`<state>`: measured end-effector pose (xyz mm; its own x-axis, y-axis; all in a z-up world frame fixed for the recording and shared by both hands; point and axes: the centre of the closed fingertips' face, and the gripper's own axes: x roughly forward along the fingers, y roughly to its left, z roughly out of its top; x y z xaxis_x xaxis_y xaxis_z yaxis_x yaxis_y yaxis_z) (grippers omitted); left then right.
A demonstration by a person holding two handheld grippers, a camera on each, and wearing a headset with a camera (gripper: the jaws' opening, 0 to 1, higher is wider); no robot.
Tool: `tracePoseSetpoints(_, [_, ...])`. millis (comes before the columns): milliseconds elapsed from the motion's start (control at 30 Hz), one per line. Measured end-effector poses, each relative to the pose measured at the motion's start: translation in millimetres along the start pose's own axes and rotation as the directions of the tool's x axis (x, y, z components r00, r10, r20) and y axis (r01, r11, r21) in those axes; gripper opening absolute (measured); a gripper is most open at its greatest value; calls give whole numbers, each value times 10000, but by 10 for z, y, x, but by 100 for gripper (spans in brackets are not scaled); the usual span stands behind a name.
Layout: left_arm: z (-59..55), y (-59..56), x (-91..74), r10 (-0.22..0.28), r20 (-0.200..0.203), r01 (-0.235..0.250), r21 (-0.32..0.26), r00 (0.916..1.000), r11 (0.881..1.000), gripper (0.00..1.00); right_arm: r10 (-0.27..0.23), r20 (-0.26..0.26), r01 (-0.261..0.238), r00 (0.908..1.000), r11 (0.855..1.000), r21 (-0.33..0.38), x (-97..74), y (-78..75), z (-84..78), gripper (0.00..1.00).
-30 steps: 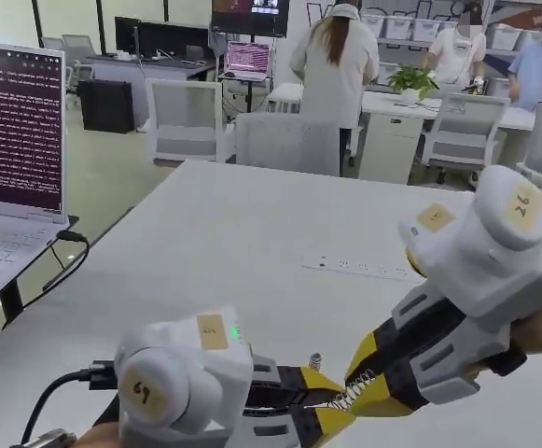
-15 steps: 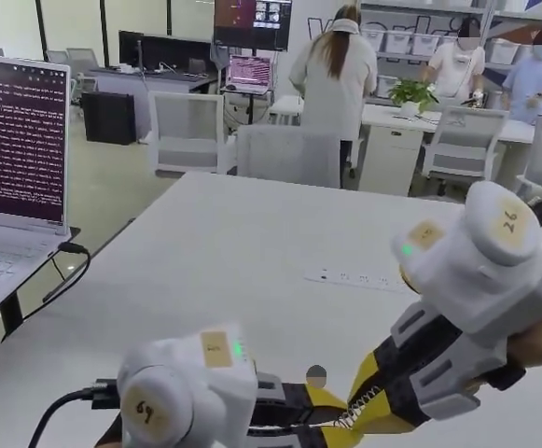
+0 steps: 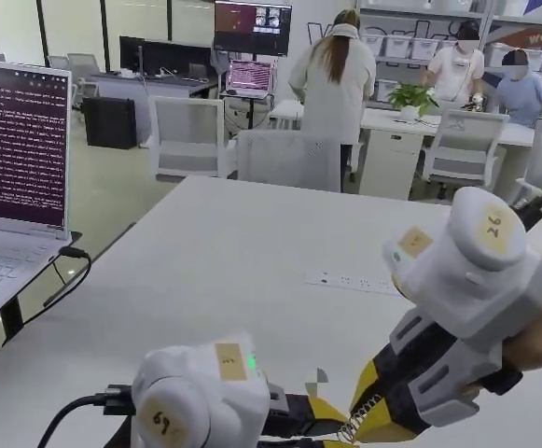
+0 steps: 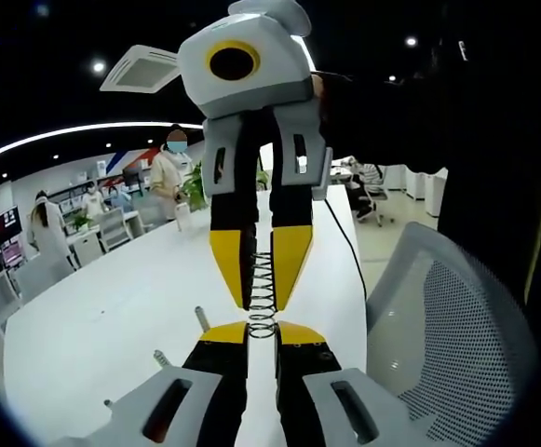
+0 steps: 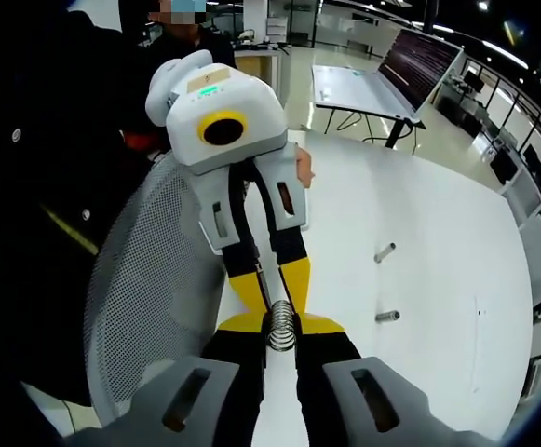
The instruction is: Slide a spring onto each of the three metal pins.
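A small coil spring [image 4: 263, 293] is stretched between the two grippers, which meet tip to tip. My right gripper [image 5: 282, 326] is shut on the spring [image 5: 282, 328], seen end-on there. My left gripper [image 4: 263, 332] is shut at the spring's other end, on what looks like a thin metal pin that runs into the coil. In the head view both grippers meet low over the table, left gripper [image 3: 329, 425], right gripper [image 3: 359, 422]. Two more metal pins [image 5: 385, 251] [image 5: 387, 317] rest on the white table just beyond.
The white table [image 3: 252, 252] has a power strip [image 3: 350, 280] lying on it. A laptop [image 3: 14, 149] with a cable stands at the left. A mesh chair [image 4: 447, 335] is close by the table's edge. People, chairs and desks are farther back.
The head camera has tilted up, so both grippers sit lower in the picture. They stay tip to tip with the spring between them.
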<state>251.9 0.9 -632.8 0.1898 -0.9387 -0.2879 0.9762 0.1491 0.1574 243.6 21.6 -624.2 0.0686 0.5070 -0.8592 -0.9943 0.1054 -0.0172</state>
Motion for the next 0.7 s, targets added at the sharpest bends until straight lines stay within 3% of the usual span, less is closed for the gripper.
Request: tracePoseSetpoints(700, [-20,-46,45,-97,-9,96,-725,10000,9973,1,310,-133,-308,9994,9994,144,44,28,-42,9])
